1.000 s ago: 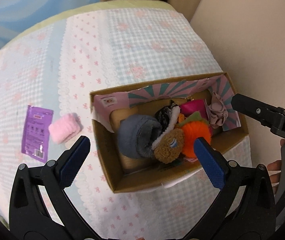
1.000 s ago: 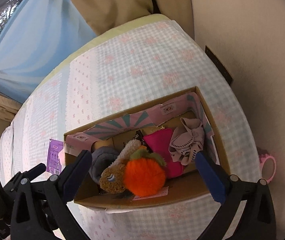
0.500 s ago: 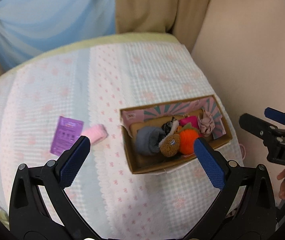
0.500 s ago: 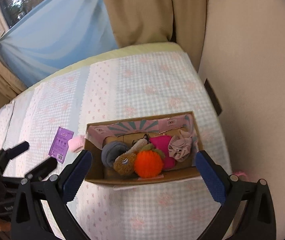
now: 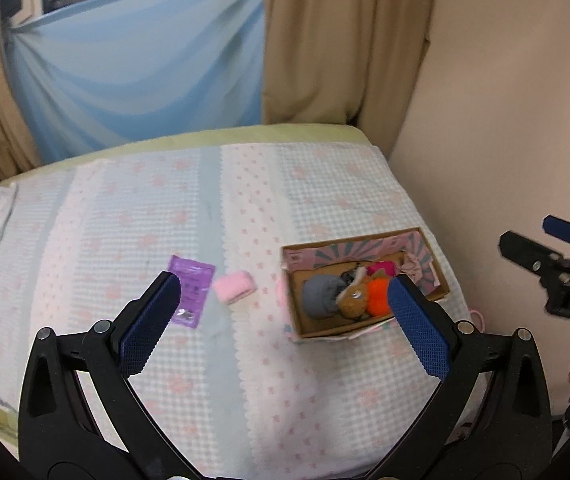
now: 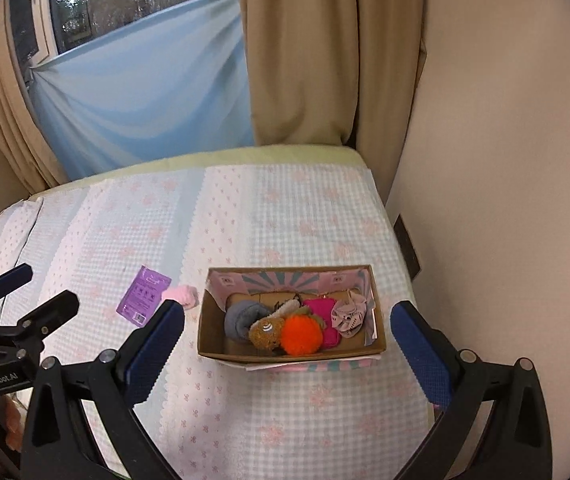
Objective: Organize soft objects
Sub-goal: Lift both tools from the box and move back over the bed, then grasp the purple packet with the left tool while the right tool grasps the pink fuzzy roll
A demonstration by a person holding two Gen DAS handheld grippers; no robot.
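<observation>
Box [image 6: 291, 350] of soft things is sitting on the bed [image 6: 269, 216] near the wall, and I am judging it nearly packed — a grey rolled cloth [image 6: 243, 316], a brown plush [image 6: 265, 331], an orange pom-pom [image 6: 301, 335], a magenta pouch [image 6: 321, 310] and a beige scrunchie [image 6: 348, 314] are lying inside. One pink fuzzy roll [image 5: 233, 293] is lying outside, on the bedspread between the box's left wall and a purple sachet [image 5: 190, 294], touching neither as far as I can tell.

I am holding the left claw [image 5: 283, 322] spread wide and empty above the bed, and the right claw [image 6: 287, 350] likewise spread and empty, framing the box.

I am thinking the left claw is the better one for the roll — it is closer. I am planning to come down over the middle, pads across its short width, and close gently so the fluff compresses without slipping. I am wary of pinching the bedspread or the sachet along with it.
</observation>
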